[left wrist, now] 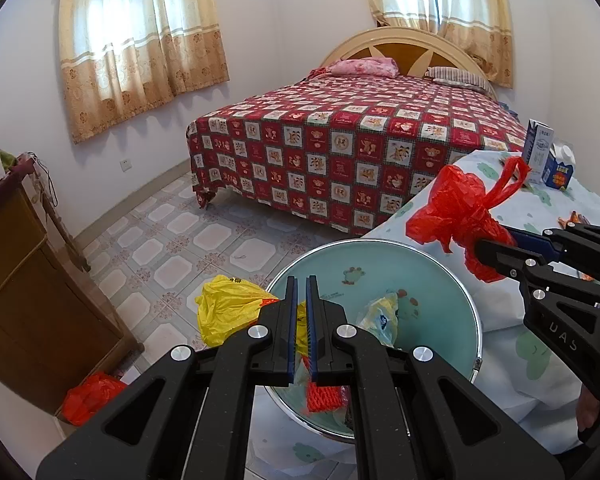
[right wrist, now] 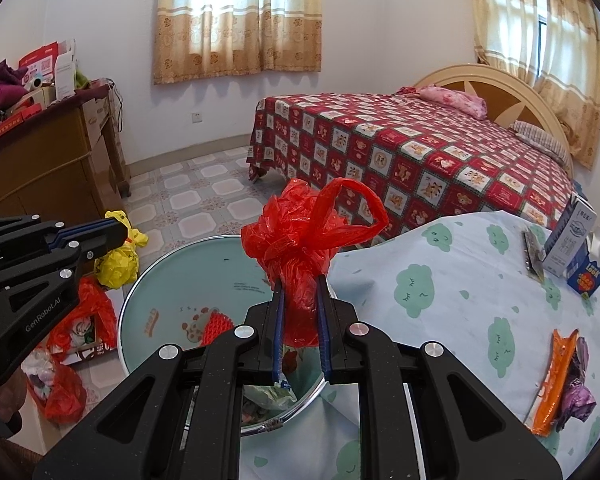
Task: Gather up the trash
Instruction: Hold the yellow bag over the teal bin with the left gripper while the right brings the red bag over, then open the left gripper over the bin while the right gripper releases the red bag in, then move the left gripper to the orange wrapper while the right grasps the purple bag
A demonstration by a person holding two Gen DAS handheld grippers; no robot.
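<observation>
One red bag (right wrist: pixel 300 248) in the right gripper's (right wrist: pixel 300 292) jaws; one basin (right wrist: pixel 148 280) below.

A home bedroom: made bed (left wrist: pixel 340 140), curtained windows (left wrist: pixel 140 40), tiled floor (left wrist: pixel 180 240).

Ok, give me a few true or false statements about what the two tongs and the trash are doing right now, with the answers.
1. The right tongs are shut on a red plastic bag. True.
2. The left tongs are holding the yellow bag. False: they are shut with nothing between them; the yellow bag lies on the floor.
3. The basin is empty. False: it already holds a red net piece and a crumpled wrapper.
4. An orange wrapper lies on the cloud-print cloth. True.
5. Two cartons stand on the bed. False: they stand on the cloud-print cloth.
</observation>
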